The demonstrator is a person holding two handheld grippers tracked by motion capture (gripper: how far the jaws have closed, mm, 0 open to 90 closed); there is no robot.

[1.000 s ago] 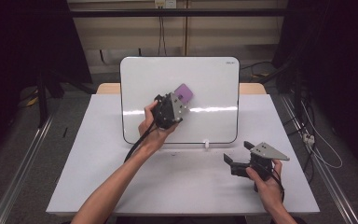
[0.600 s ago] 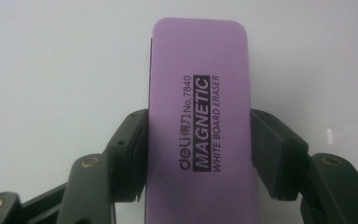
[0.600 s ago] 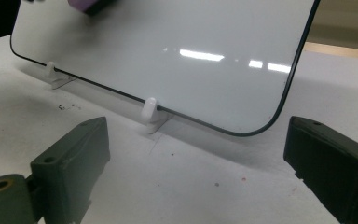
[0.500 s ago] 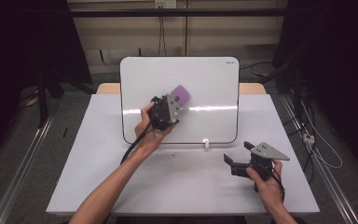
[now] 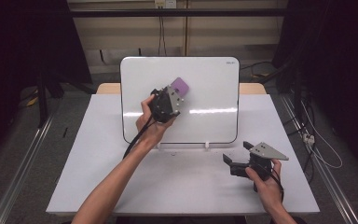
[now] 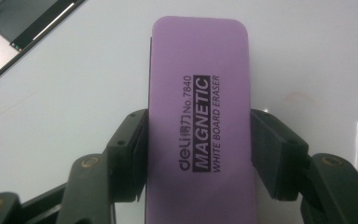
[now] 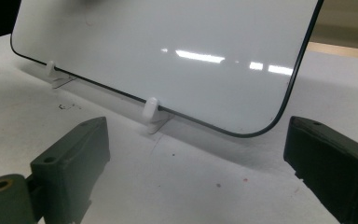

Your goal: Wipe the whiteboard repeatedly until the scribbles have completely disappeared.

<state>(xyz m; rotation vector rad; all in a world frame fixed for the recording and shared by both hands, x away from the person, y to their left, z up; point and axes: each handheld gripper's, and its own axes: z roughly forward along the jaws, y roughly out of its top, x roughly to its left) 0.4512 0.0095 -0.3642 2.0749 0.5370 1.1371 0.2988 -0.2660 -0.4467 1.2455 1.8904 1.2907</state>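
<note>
A purple magnetic whiteboard eraser (image 6: 198, 121) is clamped between the jaws of my left gripper (image 5: 170, 100), shut on its two long sides. The eraser (image 5: 181, 86) lies flat against the upright whiteboard (image 5: 209, 84), left of the board's middle. The whiteboard (image 7: 177, 51) leans on two small white clips (image 7: 151, 109) on the white table (image 5: 98, 154). My right gripper (image 5: 237, 156) rests low on the table in front of the board's lower right corner, its jaws wide apart with nothing between them. The board surface looks clean apart from a faint smudge (image 6: 298, 98).
A black cable (image 5: 137, 135) trails from the left gripper along the forearm. Metal rails (image 5: 23, 163) run along the floor on both sides of the table. Dark curtains stand at the left and right. Small dark specks (image 7: 67, 106) mark the table near the left clip.
The left gripper with the eraser has slid slightly left and down across the board. The right gripper has stayed where it was.
</note>
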